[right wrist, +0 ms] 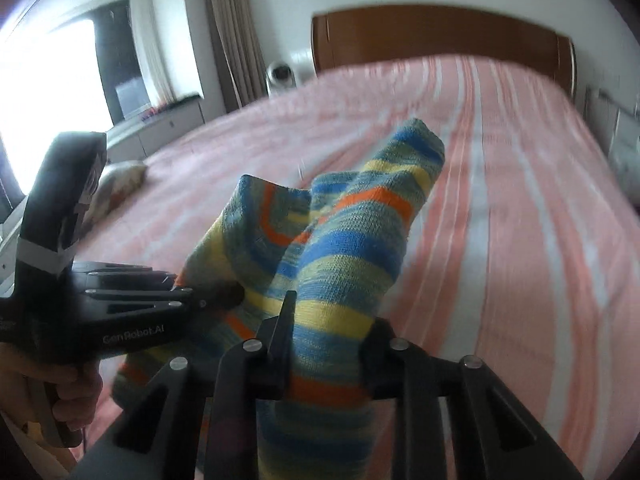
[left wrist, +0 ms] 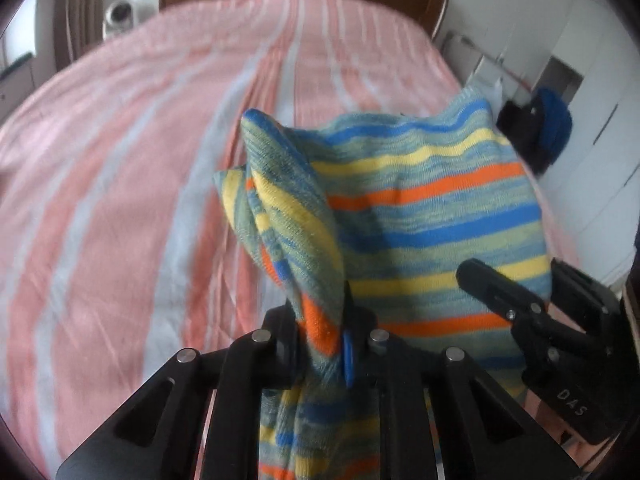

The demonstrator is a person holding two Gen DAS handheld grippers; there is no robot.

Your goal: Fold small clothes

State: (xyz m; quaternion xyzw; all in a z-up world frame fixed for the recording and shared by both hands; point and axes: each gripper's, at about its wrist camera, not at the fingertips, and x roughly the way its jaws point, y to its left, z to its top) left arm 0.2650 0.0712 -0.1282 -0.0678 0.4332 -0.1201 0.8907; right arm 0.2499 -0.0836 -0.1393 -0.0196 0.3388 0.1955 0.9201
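A small knit garment (left wrist: 420, 200) striped blue, yellow, orange and grey-green hangs lifted above the bed between my two grippers. In the left wrist view my left gripper (left wrist: 322, 320) is shut on a bunched corner of it, and the cloth falls down between the fingers. My right gripper (left wrist: 514, 278) holds the other edge at the right. In the right wrist view my right gripper (right wrist: 332, 320) is shut on a thick fold of the garment (right wrist: 352, 240). The left gripper (right wrist: 228, 296) pinches the cloth at the left, held by a person's hand (right wrist: 68, 392).
The bed (left wrist: 120, 160) has a pink and white striped cover (right wrist: 520, 200) and a brown headboard (right wrist: 440, 28). A small cushion (right wrist: 120, 180) lies at its left edge. A white round device (right wrist: 282, 74) stands by the headboard. Dark blue cloth (left wrist: 548, 128) hangs at the right.
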